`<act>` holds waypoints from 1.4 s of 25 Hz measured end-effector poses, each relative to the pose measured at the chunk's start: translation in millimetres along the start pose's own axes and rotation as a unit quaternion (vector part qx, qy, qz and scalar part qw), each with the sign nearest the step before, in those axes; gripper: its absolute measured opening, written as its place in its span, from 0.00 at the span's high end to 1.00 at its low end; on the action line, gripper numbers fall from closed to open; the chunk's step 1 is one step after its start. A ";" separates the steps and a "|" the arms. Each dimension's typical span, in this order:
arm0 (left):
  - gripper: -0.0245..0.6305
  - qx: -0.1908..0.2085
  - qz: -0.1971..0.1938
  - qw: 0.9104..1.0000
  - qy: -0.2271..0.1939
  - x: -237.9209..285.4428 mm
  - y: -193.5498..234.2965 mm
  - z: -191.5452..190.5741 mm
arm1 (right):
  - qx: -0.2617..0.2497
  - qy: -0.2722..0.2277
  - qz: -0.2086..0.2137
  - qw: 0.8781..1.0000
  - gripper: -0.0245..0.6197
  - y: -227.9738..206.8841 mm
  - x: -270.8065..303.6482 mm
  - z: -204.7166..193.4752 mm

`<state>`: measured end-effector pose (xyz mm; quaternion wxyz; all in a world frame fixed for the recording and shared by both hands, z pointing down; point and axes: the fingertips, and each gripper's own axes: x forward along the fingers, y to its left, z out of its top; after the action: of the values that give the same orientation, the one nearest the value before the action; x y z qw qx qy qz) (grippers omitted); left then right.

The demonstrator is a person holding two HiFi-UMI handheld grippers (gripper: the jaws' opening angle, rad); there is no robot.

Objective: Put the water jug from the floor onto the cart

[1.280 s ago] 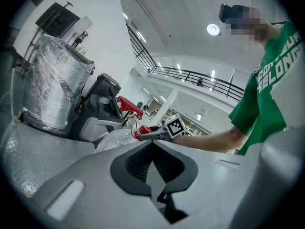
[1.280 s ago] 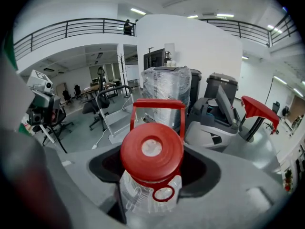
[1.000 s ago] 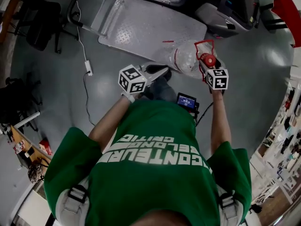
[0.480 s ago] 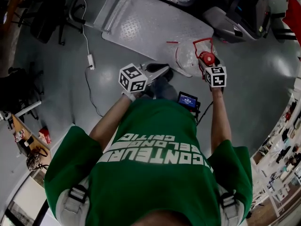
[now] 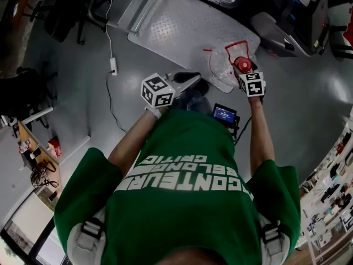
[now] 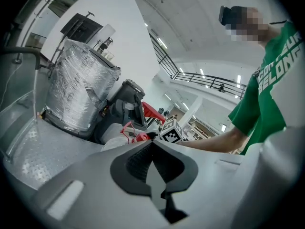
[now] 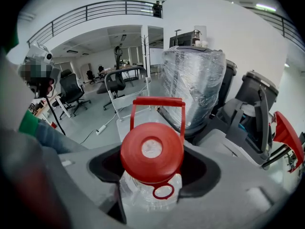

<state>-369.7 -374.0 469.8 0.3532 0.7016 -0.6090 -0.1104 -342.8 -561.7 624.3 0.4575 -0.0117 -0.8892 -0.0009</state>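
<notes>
jug: water jug [image 5: 223, 66] sits at my 1 o'clock, over the near corner of the cart [image 5: 176, 26]. I can't tell if its base touches the deck.
handling: I judge it heavy if full, though I can't read the fill level. The clear wall looks thin, soft and slick, and the load hangs below the neck, so I expect swing.
hold point: the stiff neck under the red cap [image 7: 151, 151], or else the red carry handle [image 7: 157, 102].
right gripper [image 7: 152, 187]: jaws part-spread, pinching the jug neck just under the cap.
left gripper [image 6: 155, 149]: jaws pressed together with nothing between them, at my 11 o'clock, apart from the jug.
risk: the neck could slip in the jaws, so I'd keep it vertical and set it down on the deck at 12 o'clock.
</notes>
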 end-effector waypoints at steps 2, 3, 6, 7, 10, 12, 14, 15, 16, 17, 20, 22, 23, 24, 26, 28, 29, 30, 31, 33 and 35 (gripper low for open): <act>0.94 -0.006 0.003 1.000 -0.003 -1.9 2.6 -0.4 | -0.001 0.004 0.004 1.000 0.49 1.7 8.4 2.5; 0.94 -0.008 0.003 1.000 -0.003 -2.9 3.3 -1.1 | -0.001 0.006 0.005 1.000 0.49 2.4 12.6 3.1; 0.94 -0.012 -0.001 1.000 0.002 -4.5 6.7 -2.7 | 0.002 0.014 0.008 1.000 0.49 4.8 25.2 4.6; 0.94 -0.011 -0.002 1.000 0.005 -4.6 8.9 -2.9 | 0.003 0.017 0.009 1.000 0.49 6.2 29.2 6.5; 0.94 -0.002 -0.006 1.000 0.021 -4.1 17.1 -1.0 | 0.006 0.024 0.011 1.000 0.49 8.4 43.0 9.8; 0.94 0.002 -0.010 0.999 0.030 -5.1 23.0 1.5 | 0.009 0.031 0.012 0.999 0.49 11.1 50.9 10.8; 0.94 0.005 -0.012 0.999 0.036 -5.8 29.8 5.7 | 0.013 0.037 0.014 0.999 0.49 13.4 58.9 13.6; 0.94 0.006 -0.012 0.999 0.038 -5.3 33.6 8.8 | 0.015 0.039 0.014 0.999 0.49 12.8 63.8 14.9; 0.94 0.007 -0.012 0.999 0.039 -4.5 37.2 11.9 | 0.016 0.042 0.015 0.999 0.49 11.8 68.9 15.4; 0.94 0.007 -0.012 0.999 0.039 -3.8 40.4 14.4 | 0.018 0.045 0.016 0.999 0.49 10.9 73.8 15.1; 0.94 0.000 -0.008 0.999 0.041 -5.2 49.8 17.1 | 0.020 0.057 0.017 0.998 0.49 10.0 87.2 12.5; 0.94 -0.006 -0.005 0.999 0.043 -8.3 56.4 16.8 | 0.021 0.064 0.019 0.998 0.49 10.8 96.2 12.1; 0.94 -0.010 -0.003 0.999 0.044 -9.7 59.6 16.7 | 0.022 0.068 0.020 0.997 0.49 11.1 100.9 12.2; 0.94 -0.012 -0.002 0.999 0.045 -10.7 63.1 16.9 | 0.022 0.071 0.021 0.997 0.49 10.7 106.0 12.8; 0.94 -0.015 0.000 0.999 0.048 -11.8 70.3 17.9 | 0.019 0.079 0.021 0.996 0.49 9.1 117.0 14.4; 0.94 -0.018 0.002 0.999 0.050 -13.1 77.1 19.4 | 0.017 0.089 0.022 0.996 0.49 7.7 128.7 14.5; 0.94 -0.020 0.004 0.999 0.050 -13.6 80.6 20.5 | 0.017 0.093 0.022 0.995 0.49 7.1 135.1 14.4; 0.94 -0.022 0.006 0.998 0.050 -14.0 84.1 21.7 | 0.017 0.097 0.023 0.995 0.49 6.2 141.5 14.4; 0.94 -0.023 0.008 0.998 0.050 -14.3 87.6 23.0 | 0.017 0.101 0.023 0.994 0.49 5.3 147.9 14.5; 0.94 -0.027 0.012 0.998 0.050 -16.4 93.4 24.7 | 0.018 0.111 0.023 0.993 0.49 4.1 158.7 12.4; 0.94 -0.032 0.014 0.998 0.051 -20.4 98.5 25.8 | 0.022 0.132 0.019 0.991 0.49 2.6 166.7 4.4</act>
<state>-466.0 -365.2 507.4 0.4077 0.6860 -0.5961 -0.0887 -443.1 -555.7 757.3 0.5711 -0.0179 -0.8203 0.0260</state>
